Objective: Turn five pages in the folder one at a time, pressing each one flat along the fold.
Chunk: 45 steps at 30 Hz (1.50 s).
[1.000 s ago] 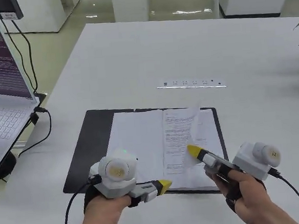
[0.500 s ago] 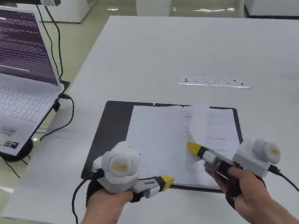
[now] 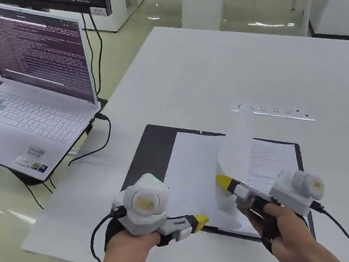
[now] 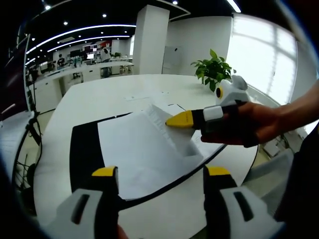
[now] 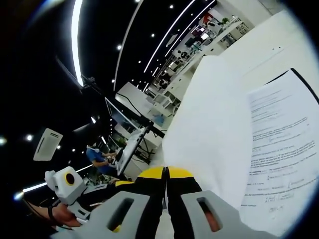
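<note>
The right gripper [image 3: 225, 181] is pinched closed on 1 page [image 3: 236, 141], holding it upright over the open folder [image 3: 145, 154] on the table [image 3: 217, 62]. The left gripper [image 3: 195, 223] hovers at the folder's near edge, spread wide and empty. A laptop [image 3: 34, 93] sits to the left, and a power strip [image 3: 272, 110] lies beyond.

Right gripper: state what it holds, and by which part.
The right gripper is shut on a single page, pinched at its near edge and raised off the folder. The left gripper is open and holds nothing.
</note>
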Tool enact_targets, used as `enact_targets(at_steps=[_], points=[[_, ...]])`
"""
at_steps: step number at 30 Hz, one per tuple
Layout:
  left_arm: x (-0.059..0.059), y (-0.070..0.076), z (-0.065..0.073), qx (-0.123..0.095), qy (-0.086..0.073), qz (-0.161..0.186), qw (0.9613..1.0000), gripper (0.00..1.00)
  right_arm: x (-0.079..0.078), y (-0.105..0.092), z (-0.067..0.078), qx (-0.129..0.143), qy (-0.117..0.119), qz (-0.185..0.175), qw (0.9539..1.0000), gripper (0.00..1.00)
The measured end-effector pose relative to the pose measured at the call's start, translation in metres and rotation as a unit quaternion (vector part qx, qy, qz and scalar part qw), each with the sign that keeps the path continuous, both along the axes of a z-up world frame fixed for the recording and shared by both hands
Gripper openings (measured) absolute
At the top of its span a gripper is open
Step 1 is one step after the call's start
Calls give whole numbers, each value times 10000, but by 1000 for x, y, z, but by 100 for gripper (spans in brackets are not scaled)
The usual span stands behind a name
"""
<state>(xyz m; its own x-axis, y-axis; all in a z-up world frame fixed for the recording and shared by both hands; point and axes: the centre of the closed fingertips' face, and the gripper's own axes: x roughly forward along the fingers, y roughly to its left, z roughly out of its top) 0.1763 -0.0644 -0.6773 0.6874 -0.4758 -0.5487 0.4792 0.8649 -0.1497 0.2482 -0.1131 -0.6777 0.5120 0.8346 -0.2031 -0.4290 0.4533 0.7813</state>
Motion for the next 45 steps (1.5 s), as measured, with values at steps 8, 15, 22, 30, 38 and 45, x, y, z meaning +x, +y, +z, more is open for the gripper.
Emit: enact_targets(at_steps=[8, 15, 22, 30, 38, 45], points=[[1, 12, 7, -29, -63, 121, 9999, 69, -1, 33, -6, -11, 117, 262, 9996, 0], [0, 22, 10, -78, -88, 227, 9997, 70, -3, 57, -20, 7, 374, 364, 9986, 0], [-1, 33, 18, -124, -164, 324, 9993, 70, -9, 81, -35, -35, 585, 489, 9971, 0], [-2, 47, 26, -234, -221, 514, 9982, 70, -14, 95, -61, -202, 829, 531, 9949, 0], [-1, 57, 37, -301, -316, 633, 9970, 70, -11, 101, -88, -472, 1071, 556, 9916, 0], [-5, 59, 37, -316, -293, 683, 9967, 69, -13, 104, -110, -856, 1160, 611, 9877, 0]])
